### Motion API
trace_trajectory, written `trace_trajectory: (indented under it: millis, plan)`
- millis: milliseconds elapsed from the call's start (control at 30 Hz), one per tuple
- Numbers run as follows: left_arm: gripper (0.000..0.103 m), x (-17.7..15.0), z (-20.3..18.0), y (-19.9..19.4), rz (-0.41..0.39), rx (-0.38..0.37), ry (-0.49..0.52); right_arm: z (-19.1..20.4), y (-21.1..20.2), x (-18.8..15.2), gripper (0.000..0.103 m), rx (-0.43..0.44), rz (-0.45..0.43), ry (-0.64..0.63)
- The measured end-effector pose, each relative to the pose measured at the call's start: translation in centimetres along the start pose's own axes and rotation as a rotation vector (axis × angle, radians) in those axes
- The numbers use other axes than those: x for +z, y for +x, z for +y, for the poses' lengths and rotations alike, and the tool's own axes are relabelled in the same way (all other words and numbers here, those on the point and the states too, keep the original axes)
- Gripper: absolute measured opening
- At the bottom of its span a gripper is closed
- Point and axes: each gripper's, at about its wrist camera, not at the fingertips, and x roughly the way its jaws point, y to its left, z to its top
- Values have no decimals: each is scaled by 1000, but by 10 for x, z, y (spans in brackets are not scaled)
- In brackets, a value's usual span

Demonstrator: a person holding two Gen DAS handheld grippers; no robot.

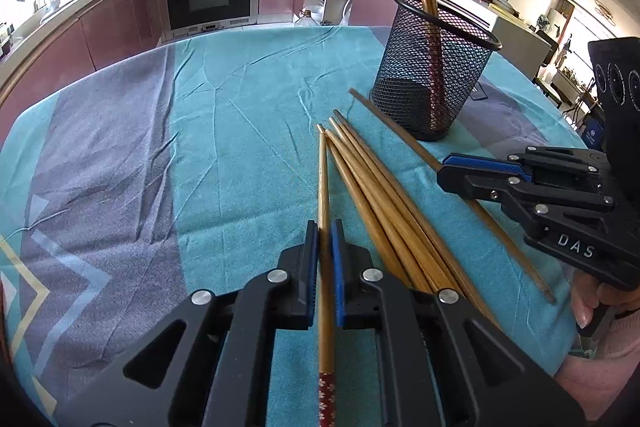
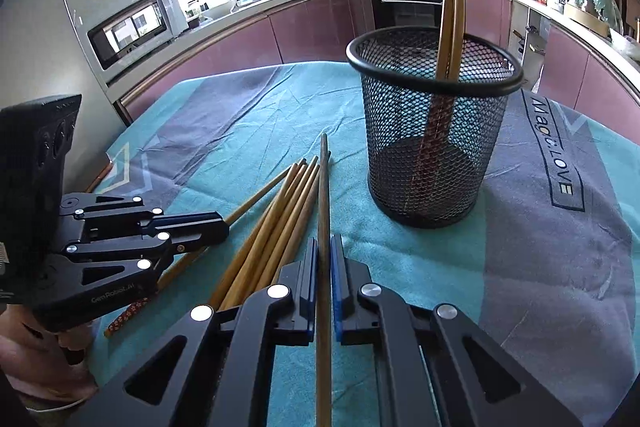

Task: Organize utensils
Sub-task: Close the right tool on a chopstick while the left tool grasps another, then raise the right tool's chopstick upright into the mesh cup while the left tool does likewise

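Chopsticks point(image 1: 384, 211) crowd table point(image 1: 240, 107) beside mesh holder point(image 1: 432, 75).

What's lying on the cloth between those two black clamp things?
A loose bundle of wooden chopsticks lies between the left gripper and right gripper, seen best in the right wrist view. Each gripper also pinches its own single chopstick.

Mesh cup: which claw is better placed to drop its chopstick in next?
Right, probably. The right claw is shut on a chopstick that already points just beside the mesh cup. The left claw, also shut on a chopstick, sits beyond the loose pile.
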Motion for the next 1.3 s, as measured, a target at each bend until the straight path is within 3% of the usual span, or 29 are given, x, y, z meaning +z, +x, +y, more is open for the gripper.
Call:
trace_trajectory:
  millis: [367,733,1300]
  plan:
    - [7,8,5,-38,-79,-117,-35,-2,-34,5,5,81,-91,8]
    - [7,35,9,-100,-228,-260,-33,-6,-82,23,5,109,-250,19]
    - [7,79,-8,-146,-372,-329,-18,-22,-126,49,5,75,-394,1]
